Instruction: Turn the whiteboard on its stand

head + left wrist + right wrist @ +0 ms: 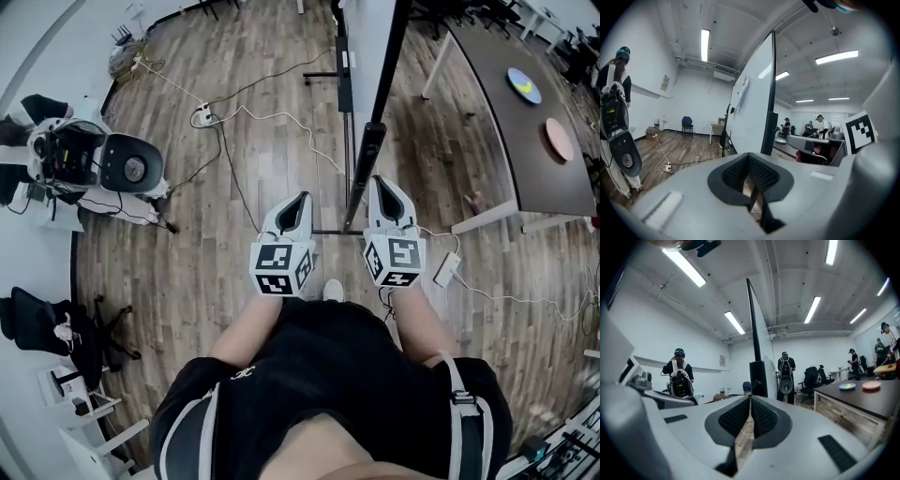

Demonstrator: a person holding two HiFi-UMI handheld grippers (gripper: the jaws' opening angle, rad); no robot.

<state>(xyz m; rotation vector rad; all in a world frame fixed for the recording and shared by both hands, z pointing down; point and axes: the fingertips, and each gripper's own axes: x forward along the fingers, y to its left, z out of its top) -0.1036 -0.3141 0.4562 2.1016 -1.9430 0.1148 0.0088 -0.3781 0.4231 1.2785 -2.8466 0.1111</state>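
While the person stands on the wooden plank floor (pixel 187 258) with both elbows bent and bare forearms reaching forward from the waist, the two grippers are held side by side. Both point ahead and roughly level, with their marker cubes facing up. The left gripper (pixel 298 201) has its jaws together with nothing between the dark ribbed pads, and the right gripper (pixel 382 185) likewise has its jaws closed on nothing.

One tall white whiteboard in a black frame (pixel 373 56) stands upright just ahead of them, seen edge-on. Its near black edge post rises straight in front of the right gripper. From the left gripper it lies ahead and slightly to the right, with the white face showing. Neither gripper can be seen touching it. Its black metal stand (pixel 323 75) rests on the floor beyond the gripper tips.

To the right of the right gripper is one dark brown tabletop on white legs (pixel 506 150). It carries two round plates, one blue with a yellow patch (pixel 523 84) and one pink (pixel 560 139). Two white power strips lie on the floor, each with pale cables: one far ahead and to the left of the left gripper (pixel 203 117), the other just right of the right gripper (pixel 445 269).
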